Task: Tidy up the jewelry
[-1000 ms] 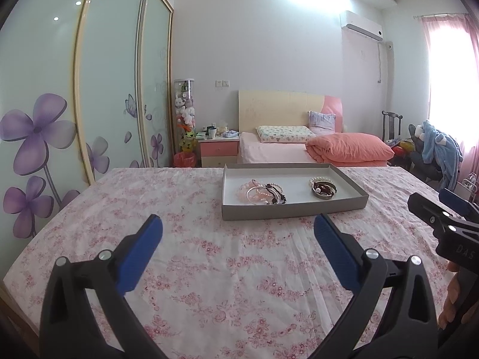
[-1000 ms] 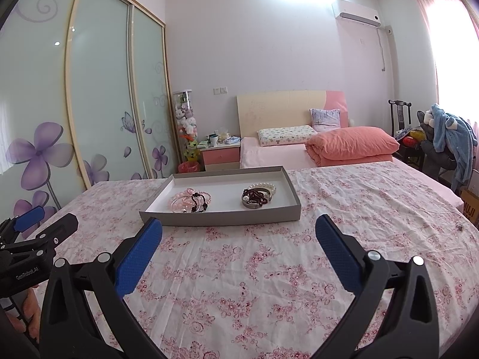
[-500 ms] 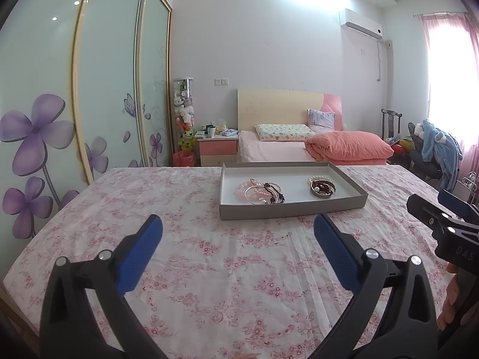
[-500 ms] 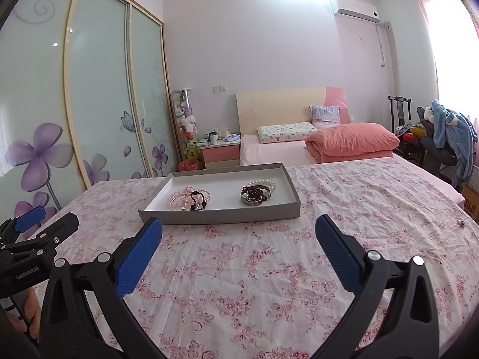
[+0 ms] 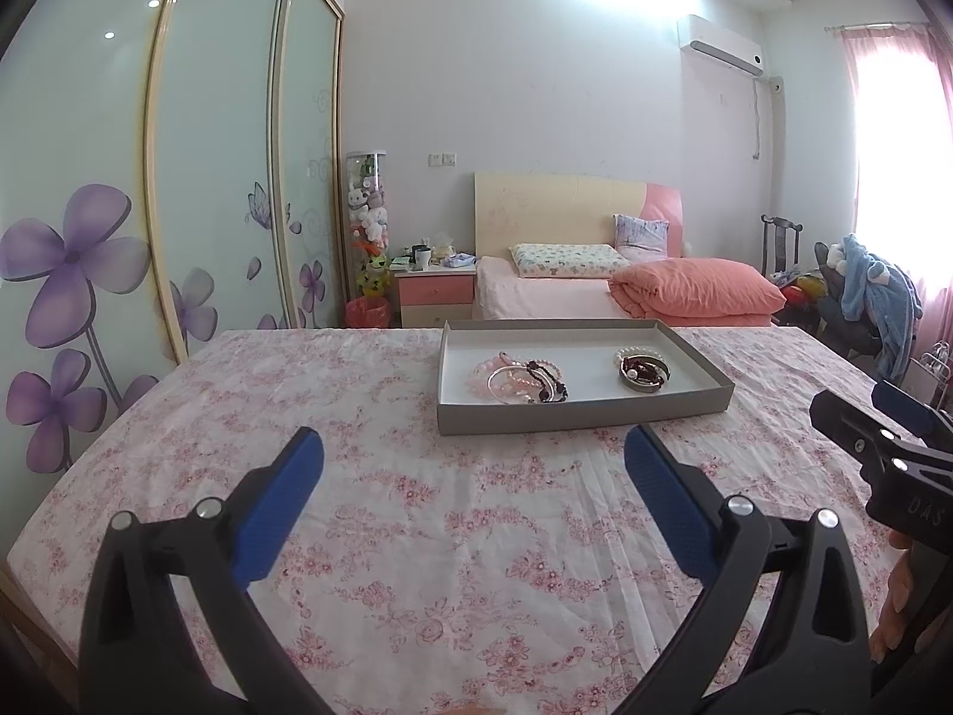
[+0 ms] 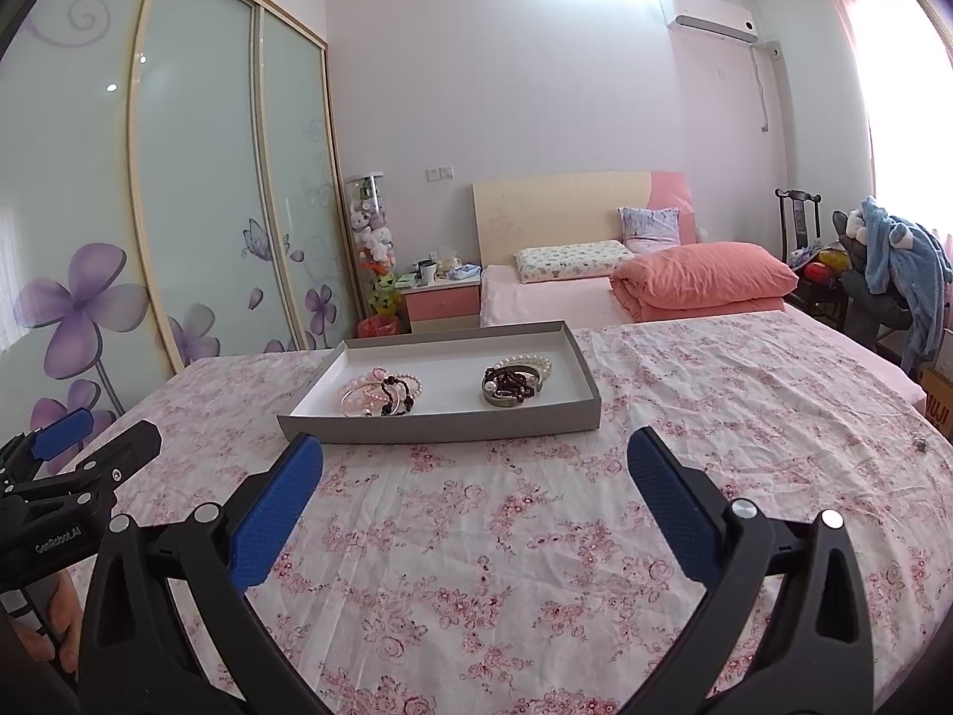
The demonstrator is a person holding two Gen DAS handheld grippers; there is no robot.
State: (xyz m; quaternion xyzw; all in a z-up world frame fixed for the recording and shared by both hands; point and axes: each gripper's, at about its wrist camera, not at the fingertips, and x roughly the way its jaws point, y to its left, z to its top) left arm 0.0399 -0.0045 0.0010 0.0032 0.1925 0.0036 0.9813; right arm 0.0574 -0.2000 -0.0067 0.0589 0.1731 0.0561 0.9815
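- Midway across a bed point(image 5: 417, 536) spread with a crinkled, pink-flowered sheet, a shallow grey cardboard tray point(image 5: 581, 411) lies flat, its inside white.
- Two heaps of jewelry rest on the tray floor, apart from each other: a pink bead bracelet cluster point(image 5: 518, 379) tangled with dark beads and a thin metal bangle on one side, and a pearl strand with dark red beads point(image 5: 642, 368) coiled on a round metal piece on the other.
- Both tools hover short of the tray: the left gripper point(image 5: 473, 473) and the right gripper point(image 6: 475, 472) each stand with black plastic arms spread wide and textured blue pads empty.
- From the left wrist view, the right gripper point(image 5: 881, 417) juts in at the right edge, fingertips curled below it.
- From the right wrist view, the left gripper point(image 6: 89, 447) shows at the left edge above a hand point(image 6: 50, 631); a small dark speck point(image 6: 921, 446) on the sheet appears only here.
- Frosted wardrobe doors point(image 6: 196, 190) with purple flowers line the left wall.
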